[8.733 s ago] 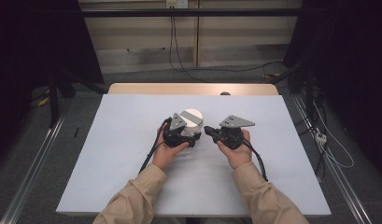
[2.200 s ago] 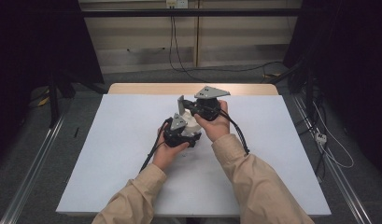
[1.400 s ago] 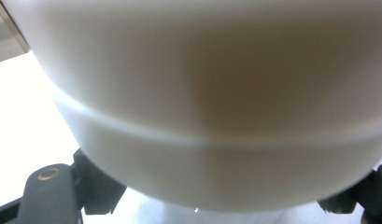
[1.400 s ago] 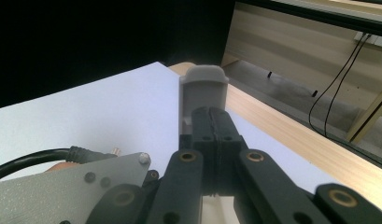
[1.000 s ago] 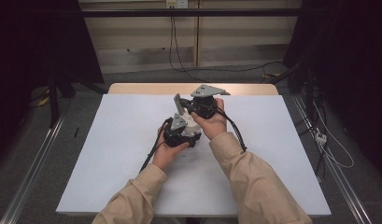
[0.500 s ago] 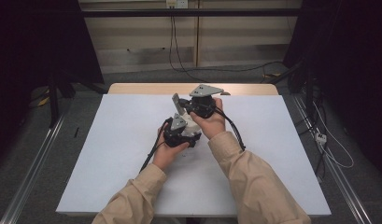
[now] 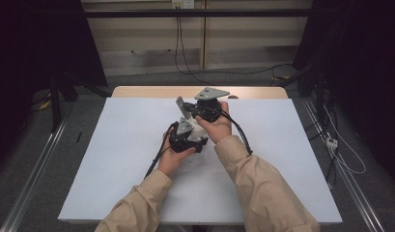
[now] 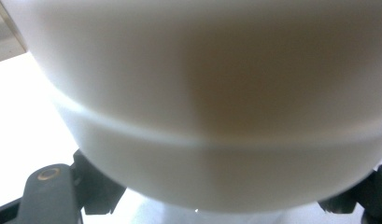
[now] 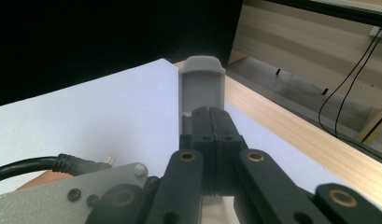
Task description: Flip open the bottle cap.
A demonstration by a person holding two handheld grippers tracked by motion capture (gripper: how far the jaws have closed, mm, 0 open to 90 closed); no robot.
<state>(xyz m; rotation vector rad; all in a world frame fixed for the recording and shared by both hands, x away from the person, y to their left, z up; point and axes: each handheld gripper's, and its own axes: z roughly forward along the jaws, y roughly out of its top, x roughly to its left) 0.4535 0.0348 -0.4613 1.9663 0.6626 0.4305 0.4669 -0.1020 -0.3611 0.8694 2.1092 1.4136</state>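
White tabletop (image 7: 113,159), left gripper (image 7: 188,140) clamping white bowl (image 8: 212,107); right gripper (image 9: 211,126) pinching grey piece (image 9: 201,86)

At the start the right gripper (image 7: 185,107) lay low on the table beside the left gripper (image 7: 188,137), at mid-frame. It has since lifted toward the upper centre of the high view, above the left one, now clamped on a grey flat piece (image 9: 201,88). The white round object (image 8: 216,107) is now largely covered.
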